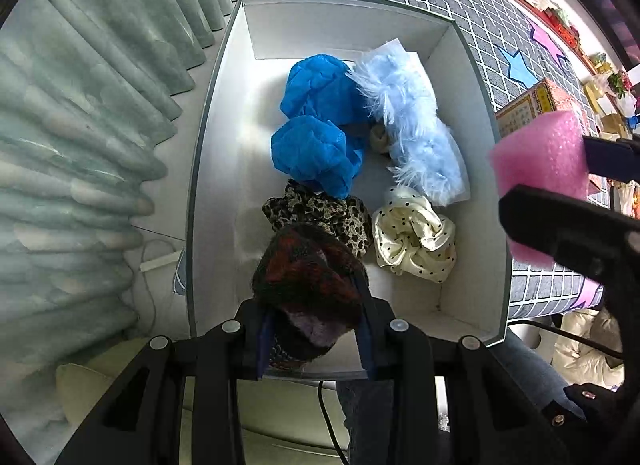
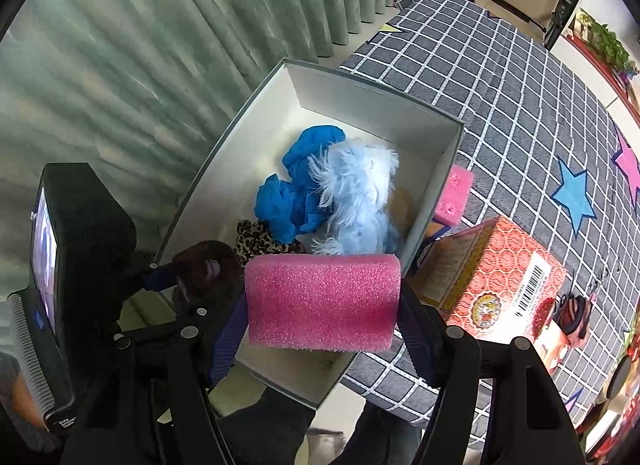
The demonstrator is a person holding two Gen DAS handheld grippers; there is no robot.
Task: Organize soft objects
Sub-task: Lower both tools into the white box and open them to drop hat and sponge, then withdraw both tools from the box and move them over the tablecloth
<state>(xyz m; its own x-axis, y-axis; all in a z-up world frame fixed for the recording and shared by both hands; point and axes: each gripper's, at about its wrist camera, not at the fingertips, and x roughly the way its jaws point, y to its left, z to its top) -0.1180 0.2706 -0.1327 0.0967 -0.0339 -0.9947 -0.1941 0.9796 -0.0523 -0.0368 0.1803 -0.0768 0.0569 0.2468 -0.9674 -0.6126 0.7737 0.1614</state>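
Our left gripper pinches a dark scrunchie over the near end of the white box. Our right gripper clamps a pink foam block above the box's near right corner.

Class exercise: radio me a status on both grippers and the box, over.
Left gripper shut on dark fuzzy scrunchie, above white box. Right gripper shut on pink foam block, near the box's edge. Nothing blocking the drop.
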